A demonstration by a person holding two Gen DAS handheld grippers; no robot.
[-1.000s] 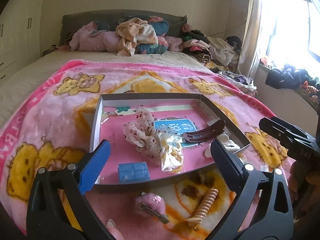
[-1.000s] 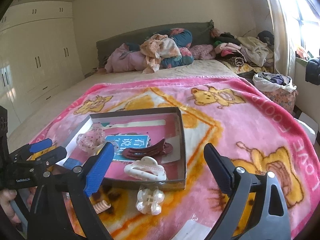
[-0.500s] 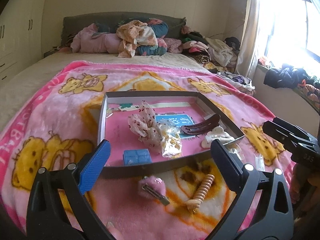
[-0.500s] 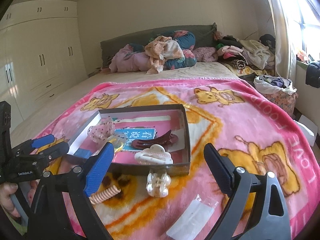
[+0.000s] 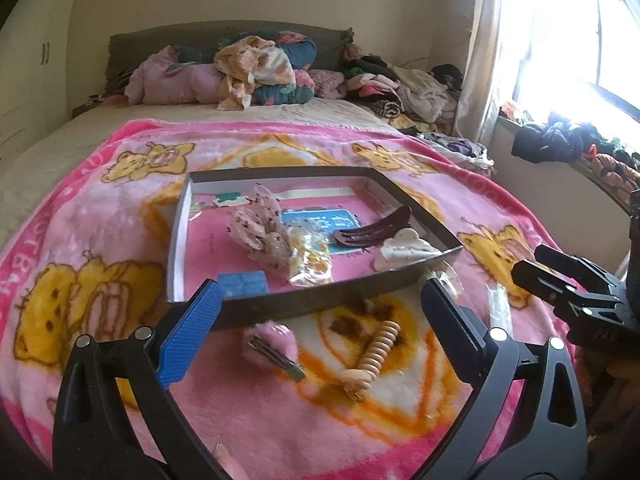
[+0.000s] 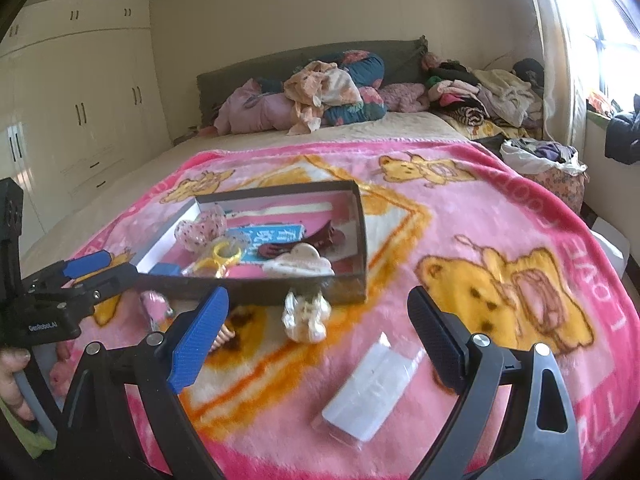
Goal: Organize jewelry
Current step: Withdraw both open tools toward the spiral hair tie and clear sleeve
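Note:
A shallow dark box (image 5: 304, 307) (image 6: 362, 236) lies on the pink blanket and holds a sheer scrunchie (image 5: 260, 232), a dark red hair clip (image 5: 374, 232), a white claw clip (image 5: 406, 250) (image 6: 298, 266), a blue block (image 5: 242, 283) and a yellow item in plastic (image 6: 224, 258). In front of the box lie a pink fuzzy clip (image 5: 272, 340), a beige spiral hair tie (image 5: 374, 354), a pearly claw clip (image 6: 306, 316) and a clear packet (image 6: 370, 396). My left gripper (image 5: 320, 324) is open above the fuzzy clip and spiral tie. My right gripper (image 6: 316, 334) is open near the pearly clip.
The pink bear blanket (image 6: 480, 240) covers the bed's near end. Piled clothes and pillows (image 5: 256, 72) lie at the headboard. A wardrobe (image 6: 80, 112) stands at the left, a bright window (image 5: 580, 40) at the right. A hand (image 6: 12, 380) holds the left gripper's handle.
Both grippers have drawn back from the box and stayed open, so more blanket in front of the box shows, with the clear packet now in the right wrist view.

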